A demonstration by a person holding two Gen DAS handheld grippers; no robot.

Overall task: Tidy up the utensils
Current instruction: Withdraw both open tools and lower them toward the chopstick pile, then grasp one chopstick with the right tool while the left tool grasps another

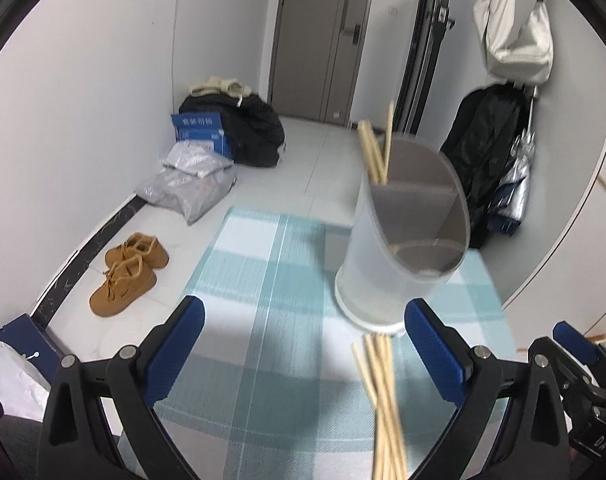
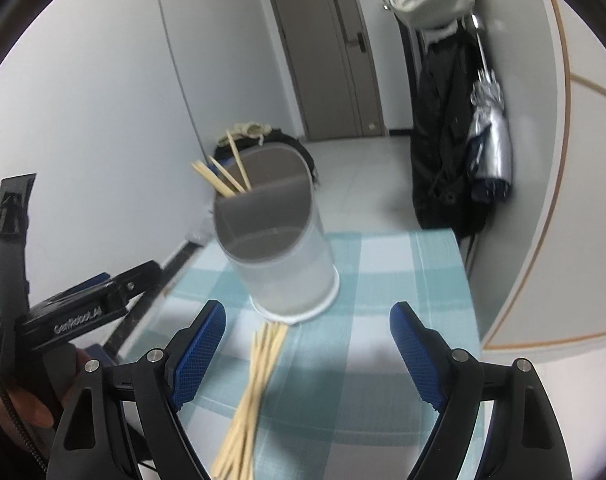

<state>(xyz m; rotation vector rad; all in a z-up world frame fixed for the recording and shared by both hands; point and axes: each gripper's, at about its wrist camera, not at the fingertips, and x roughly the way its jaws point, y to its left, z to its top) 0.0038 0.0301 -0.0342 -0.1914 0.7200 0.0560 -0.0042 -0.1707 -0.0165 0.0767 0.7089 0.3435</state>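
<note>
left wrist view: partly done, by the look of it. a few chopsticks point(image 1: 373, 152) already upright in the far compartment of the utensil holder point(image 1: 403, 240), leaning toward the left rim. near compartments apparently empty, though blur leaves that uncertain. still left: a loose bundle of chopsticks point(image 1: 383, 400) flat on the checked tablecloth point(image 1: 263, 280), tips touching or nearly touching the holder's base. left gripper point(image 1: 303, 344) tilted downward over the cloth, jaws spread wide, nothing between them; bundle just inside the right-hand finger, untouched. right gripper glimpsed at the lower right edge.

right wrist view: same split of done and undone. three or so sticks point(image 2: 227, 176) poking from the back section of the holder point(image 2: 275, 248), front section seemingly bare. loose bundle point(image 2: 255, 384) lying diagonally from the holder's foot toward the lower edge, passing beside the left-hand finger. right gripper point(image 2: 307, 344) angled down toward the table, jaws spread wide, pinching nothing, pads clear of the sticks. left gripper's body point(image 2: 83, 308) at the left, a hand point(image 2: 19, 408) wrapped on its handle. likely next: gathering the bundle, then standing it in the holder.
</note>
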